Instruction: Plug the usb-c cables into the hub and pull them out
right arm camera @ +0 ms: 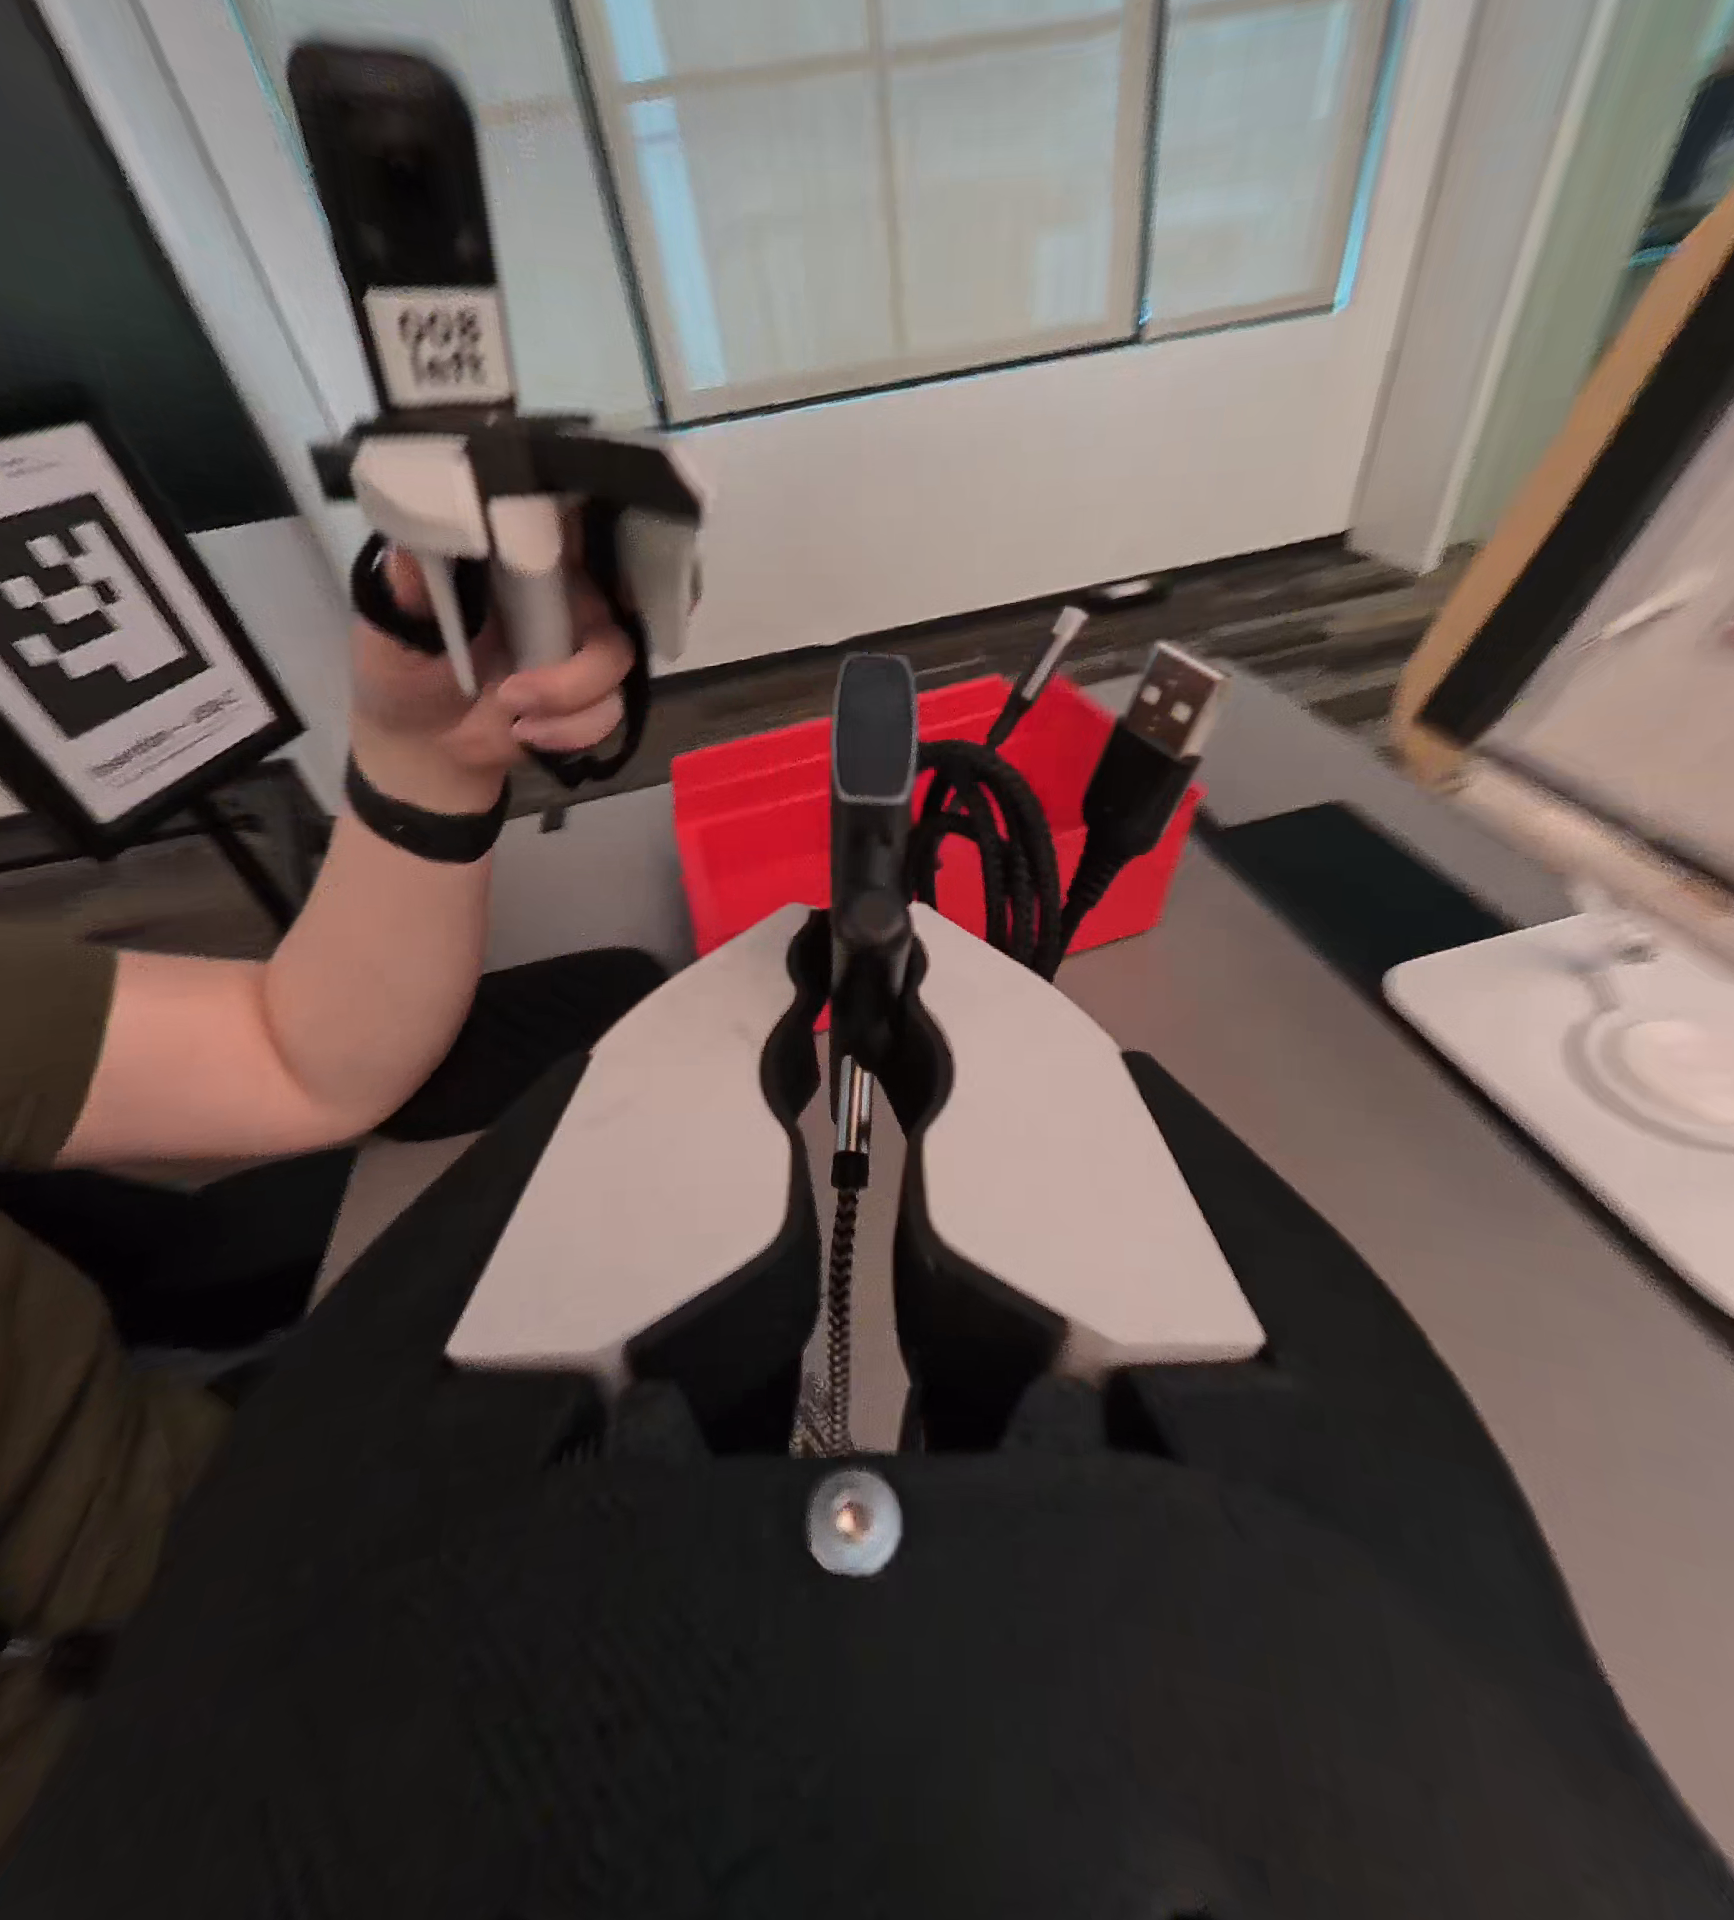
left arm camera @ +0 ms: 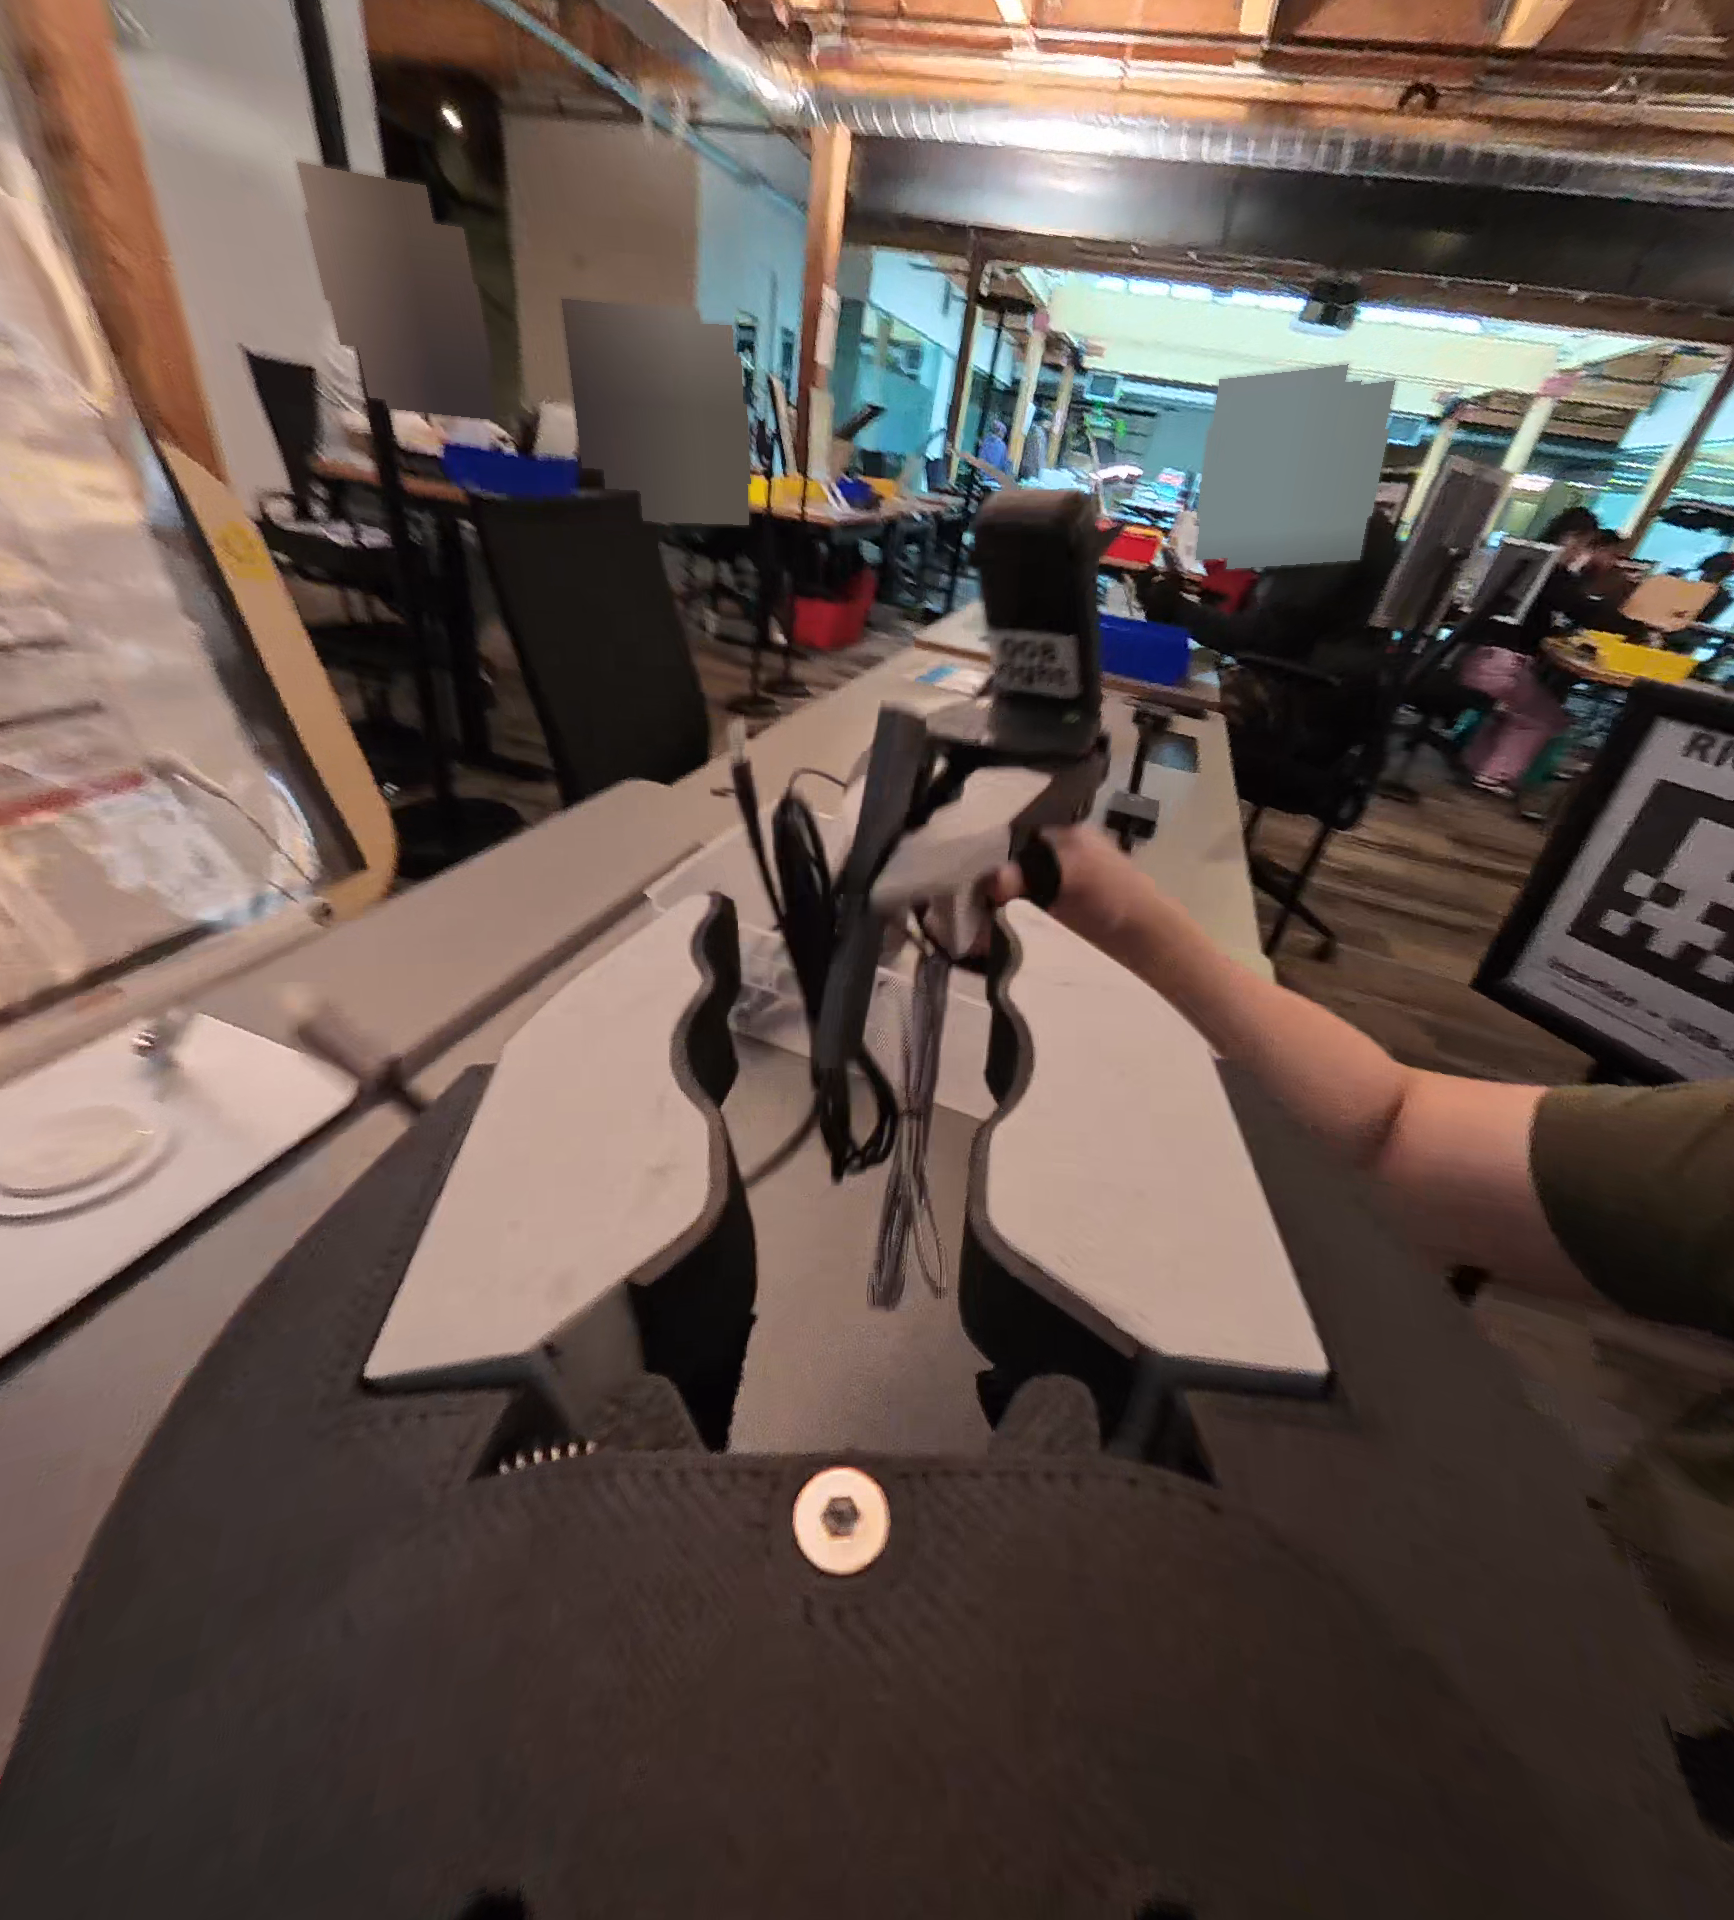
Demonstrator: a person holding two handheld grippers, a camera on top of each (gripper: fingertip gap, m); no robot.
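One hub [right arm camera: 873, 769], perhaps two cables [right arm camera: 998, 831].

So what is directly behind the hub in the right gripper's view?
A red bin on the table, with coiled black cable beside the hub. The bin's inside is hidden.

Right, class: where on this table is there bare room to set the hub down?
Bare grey table lies between the red bin and the white stand base. It is crowded at the right gripper, where hub and coiled cables hang.
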